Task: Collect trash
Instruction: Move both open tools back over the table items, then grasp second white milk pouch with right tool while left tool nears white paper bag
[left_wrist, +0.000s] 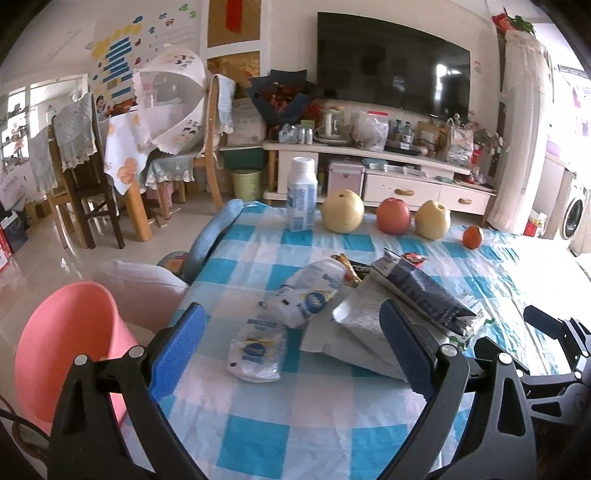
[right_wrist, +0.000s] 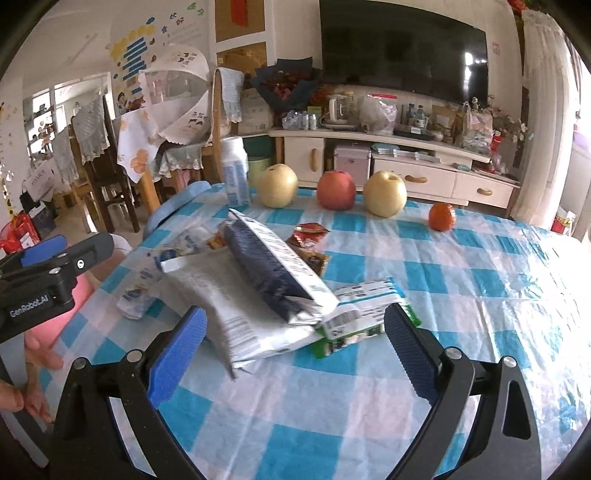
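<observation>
A pile of trash lies on the blue-checked tablecloth (left_wrist: 295, 424): a small white-and-yellow wrapper (left_wrist: 256, 350), a longer white wrapper (left_wrist: 314, 291), a white paper bag (right_wrist: 236, 302), a dark blue carton (right_wrist: 273, 266), a green-and-white carton (right_wrist: 365, 310) and red snack wrappers (right_wrist: 308, 236). My left gripper (left_wrist: 291, 347) is open, its fingers either side of the small wrapper and the bag. My right gripper (right_wrist: 295, 347) is open just before the bag and the green carton. A pink bin (left_wrist: 66, 354) stands at the table's left edge.
A milk bottle (left_wrist: 301, 195), two pears (left_wrist: 342, 211), an apple (left_wrist: 393, 216) and a tangerine (left_wrist: 472, 236) line the far edge. A chair back (left_wrist: 218, 232) and cushion lie left. A TV stand and dining chairs stand beyond.
</observation>
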